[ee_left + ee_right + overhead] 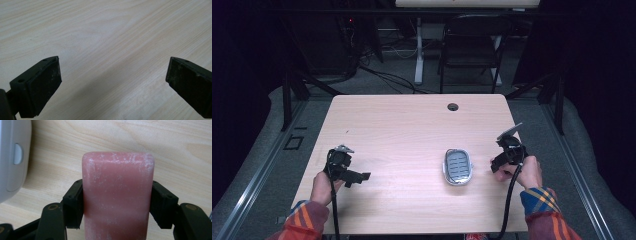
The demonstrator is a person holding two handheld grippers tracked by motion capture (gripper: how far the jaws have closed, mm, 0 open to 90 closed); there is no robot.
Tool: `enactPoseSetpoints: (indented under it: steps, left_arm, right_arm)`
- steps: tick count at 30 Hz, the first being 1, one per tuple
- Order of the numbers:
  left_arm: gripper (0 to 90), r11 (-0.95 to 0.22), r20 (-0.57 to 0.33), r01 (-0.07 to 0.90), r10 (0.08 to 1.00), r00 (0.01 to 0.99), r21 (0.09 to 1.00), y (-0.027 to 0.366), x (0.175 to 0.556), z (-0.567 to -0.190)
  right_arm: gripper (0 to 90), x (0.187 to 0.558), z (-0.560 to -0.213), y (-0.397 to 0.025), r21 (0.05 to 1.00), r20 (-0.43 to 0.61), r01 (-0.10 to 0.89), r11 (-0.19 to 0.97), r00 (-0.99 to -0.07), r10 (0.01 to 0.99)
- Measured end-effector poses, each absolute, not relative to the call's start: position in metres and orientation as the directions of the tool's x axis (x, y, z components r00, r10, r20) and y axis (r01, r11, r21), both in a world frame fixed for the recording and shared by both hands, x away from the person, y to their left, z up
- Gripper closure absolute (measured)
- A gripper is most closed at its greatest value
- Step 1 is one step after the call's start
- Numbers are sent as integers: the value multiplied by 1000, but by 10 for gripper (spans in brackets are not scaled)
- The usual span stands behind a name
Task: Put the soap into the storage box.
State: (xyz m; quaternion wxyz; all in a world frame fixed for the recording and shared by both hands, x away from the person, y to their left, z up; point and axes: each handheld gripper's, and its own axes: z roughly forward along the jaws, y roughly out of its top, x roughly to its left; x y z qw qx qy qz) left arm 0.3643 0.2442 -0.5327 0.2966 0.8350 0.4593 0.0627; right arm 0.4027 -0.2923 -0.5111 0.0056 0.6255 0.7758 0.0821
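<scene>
A pink bar of soap [117, 195] stands between the two black jaws of my right gripper [117, 202], which is shut on its sides just above the wood. In the high view that right gripper [501, 161] sits at the table's right side, just right of a white and grey soap dish [458, 166] with a ribbed grey inside. The dish's white edge [12, 160] is at the left of the right gripper view. My left gripper [362, 176] hovers low over the table's left side, open, with bare wood between its jaws [113, 82].
The light wooden table [412, 130] has a round cable hole [453, 107] near its far edge. A black folding chair [472, 45] and a white desk leg [419, 50] stand on the grey floor beyond it.
</scene>
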Motion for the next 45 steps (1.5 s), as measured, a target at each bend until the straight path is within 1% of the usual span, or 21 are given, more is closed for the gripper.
enactPoseSetpoints:
  steps: [8, 9, 12, 13, 14, 20, 25, 27, 29, 30, 31, 34, 36, 38, 45]
  left_arm:
    - [1, -408, -165, 727, 802, 575, 552, 243, 365, -533]
    - [1, -408, -165, 728, 802, 574, 551, 243, 365, -533]
    - [1, -402, -169, 732, 805, 569, 550, 243, 365, -533]
    - [1, -403, -171, 732, 803, 571, 549, 243, 365, -532]
    - [1, -405, -169, 731, 803, 571, 549, 243, 364, -532]
    - [1, -405, -164, 730, 805, 570, 551, 242, 364, -532]
    - [1, -398, -168, 735, 809, 563, 549, 244, 363, -532]
    - [1, -394, -169, 737, 812, 559, 550, 244, 363, -533]
    - [1, -396, -169, 737, 811, 561, 548, 244, 363, -533]
    - [1, -396, -169, 737, 810, 561, 548, 244, 363, -533]
    - [1, -396, -168, 736, 810, 561, 548, 244, 363, -533]
    - [1, -399, -167, 735, 809, 564, 549, 244, 363, -533]
    - [1, -402, -167, 733, 807, 567, 549, 244, 363, -533]
    - [1, -403, -167, 733, 806, 568, 549, 244, 364, -533]
    - [2, -404, -167, 732, 805, 570, 548, 244, 364, -533]
  right_arm:
    - [370, 399, -500, -292, 154, 109, 966, 207, -225, 968]
    - [370, 398, -500, -291, 169, 111, 963, 209, -229, 967]
    - [370, 397, -497, -287, 165, 114, 965, 202, -223, 968]
    - [370, 397, -492, -285, 155, 107, 961, 230, -248, 963]
    - [371, 397, -492, -284, 165, 109, 958, 236, -255, 961]
    - [370, 396, -484, -275, 174, 113, 951, 255, -276, 954]
    - [371, 399, -481, -266, 163, 119, 946, 280, -300, 946]
    - [370, 400, -482, -263, 177, 128, 948, 266, -290, 948]
    - [371, 402, -480, -261, 169, 122, 945, 278, -300, 946]
    - [370, 402, -479, -260, 172, 117, 949, 266, -288, 951]
    - [370, 403, -477, -260, 159, 119, 946, 282, -302, 946]
    - [371, 403, -476, -258, 167, 114, 947, 273, -294, 949]
    - [371, 405, -473, -257, 158, 109, 943, 292, -310, 944]
    - [371, 405, -472, -256, 161, 111, 946, 282, -301, 947]
    - [370, 409, -463, -249, 158, 97, 939, 304, -321, 942]
